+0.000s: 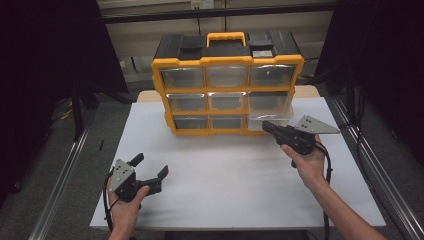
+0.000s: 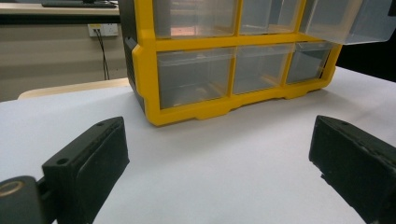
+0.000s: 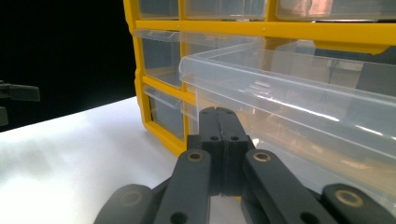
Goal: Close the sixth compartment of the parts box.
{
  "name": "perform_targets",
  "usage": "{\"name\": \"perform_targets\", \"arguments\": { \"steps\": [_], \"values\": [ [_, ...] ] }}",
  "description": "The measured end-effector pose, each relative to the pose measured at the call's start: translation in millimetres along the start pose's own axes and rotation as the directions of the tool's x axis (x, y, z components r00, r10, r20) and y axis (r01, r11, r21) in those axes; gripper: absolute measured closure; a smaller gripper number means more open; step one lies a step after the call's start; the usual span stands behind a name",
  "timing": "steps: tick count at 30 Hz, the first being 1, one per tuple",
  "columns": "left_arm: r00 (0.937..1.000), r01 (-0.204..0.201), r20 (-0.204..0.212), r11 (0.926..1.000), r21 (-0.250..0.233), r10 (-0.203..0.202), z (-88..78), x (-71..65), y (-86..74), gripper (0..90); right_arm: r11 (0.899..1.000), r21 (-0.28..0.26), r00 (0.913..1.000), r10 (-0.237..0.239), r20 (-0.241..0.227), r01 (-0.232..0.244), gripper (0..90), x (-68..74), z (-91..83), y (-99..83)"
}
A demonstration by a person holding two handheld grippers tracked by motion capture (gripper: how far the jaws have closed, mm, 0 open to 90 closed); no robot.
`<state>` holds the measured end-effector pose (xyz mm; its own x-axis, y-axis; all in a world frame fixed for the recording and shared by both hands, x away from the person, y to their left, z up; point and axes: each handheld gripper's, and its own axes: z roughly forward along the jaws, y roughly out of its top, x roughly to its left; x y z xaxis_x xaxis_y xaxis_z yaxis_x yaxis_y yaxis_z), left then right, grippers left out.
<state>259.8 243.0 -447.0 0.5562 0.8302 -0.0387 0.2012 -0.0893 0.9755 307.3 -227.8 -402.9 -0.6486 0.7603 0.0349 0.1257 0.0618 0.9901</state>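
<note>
Clearly nearer, the right hand-held gripper (image 1: 266, 125), jaws pressed together and holding nothing, sits just below the front of the pulled-out clear drawer (image 1: 270, 118) at the organizer's (image 1: 227, 90) lower right; the left hand-held gripper (image 1: 150, 166) rests wide, well apart on the table (image 1: 225, 180).

- Pulled-out clear drawer (image 3: 289, 93): right end cut off by the frame edge in the right gripper view; its lower front is hidden behind the right gripper (image 3: 223, 114).
- Organizer cabinet (image 2: 196, 60): top rows cut off in the left gripper view.
- Drawer contents: too indistinct to tell through the clear plastic.
- Left gripper (image 2: 219, 154): outer jaw cut off at the right edge.
</note>
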Motion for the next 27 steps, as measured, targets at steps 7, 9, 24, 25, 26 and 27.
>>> {"name": "perform_targets", "arguments": {
  "steps": [7,9,24,25,26,27],
  "values": [
    [1.0,-0.008,0.001,1.0,0.005,0.008,-0.4,-0.1,0.2,4.6,1.0,-0.001,0.9999,0.001,0.016,-0.001,90.0,-4.8,0.3,0.1],
    [1.0,-0.003,0.002,1.0,0.0,0.003,0.1,-0.1,0.3,4.5,1.0,0.004,0.9998,0.003,0.021,-0.003,90.0,-5.6,1.0,-0.5],
    [0.9999,-0.012,0.002,0.9999,0.003,0.012,-0.3,0.5,0.4,4.6,1.0,0.004,0.9996,-0.004,0.027,0.004,90.0,-5.2,3.8,-0.5],
    [0.9999,-0.012,0.003,0.9999,0.004,0.012,-0.3,0.5,0.4,4.5,1.0,0.0,0.9995,-0.005,0.031,0.005,90.0,-5.1,4.4,-0.7],
    [0.9999,-0.011,0.003,0.9999,0.003,0.011,-0.3,0.5,0.4,4.5,1.0,-0.003,0.9995,-0.002,0.033,0.002,90.0,-4.8,5.4,-0.6],
    [0.9999,-0.012,0.002,0.9999,0.003,0.012,-0.3,0.5,0.4,4.5,1.0,-0.003,0.9995,-0.002,0.033,0.002,90.0,-4.8,5.4,-0.6]
  ]
}}
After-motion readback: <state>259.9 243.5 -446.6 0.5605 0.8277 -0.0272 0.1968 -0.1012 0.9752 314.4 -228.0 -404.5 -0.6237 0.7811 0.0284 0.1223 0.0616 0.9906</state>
